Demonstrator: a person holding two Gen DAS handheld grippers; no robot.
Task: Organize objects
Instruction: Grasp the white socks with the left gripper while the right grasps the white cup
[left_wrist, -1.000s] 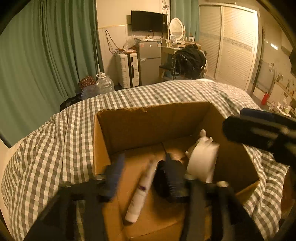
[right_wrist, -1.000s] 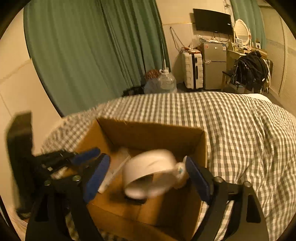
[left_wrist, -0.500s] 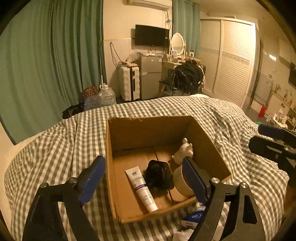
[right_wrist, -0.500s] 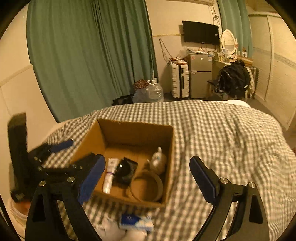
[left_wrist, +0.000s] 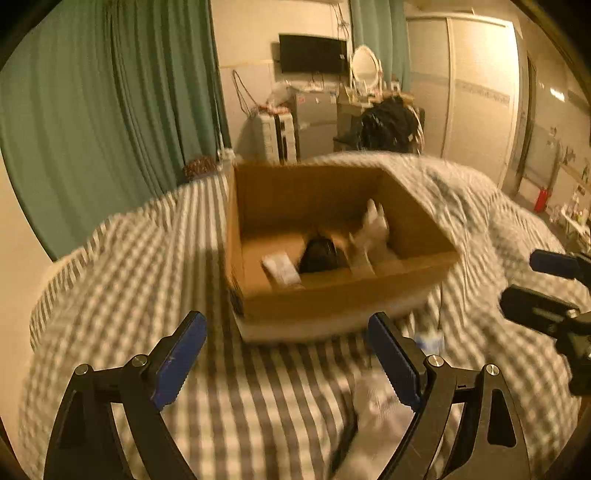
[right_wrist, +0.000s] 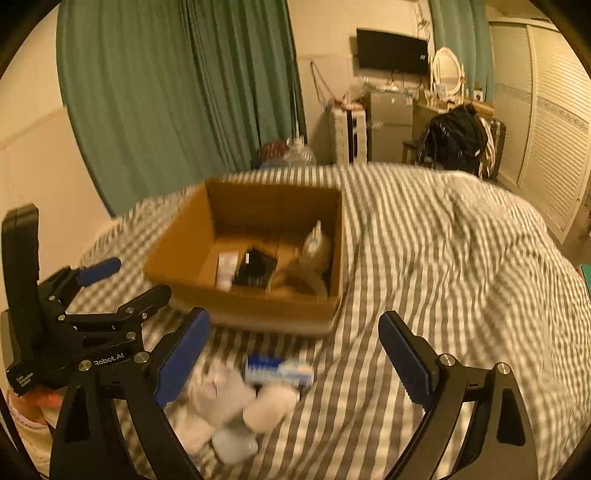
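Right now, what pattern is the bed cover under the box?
Grey-and-white check bed cover, blurred; clearest in the right wrist view.

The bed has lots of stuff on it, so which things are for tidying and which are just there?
For tidying: cardboard box, tube, black item, blue packet, white bundle.

Just there: curtain, suitcase, television, mirror.

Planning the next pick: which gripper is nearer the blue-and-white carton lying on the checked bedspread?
Right. The right gripper frames the blue-and-white carton between its fingers; the left gripper has it beyond its right finger.
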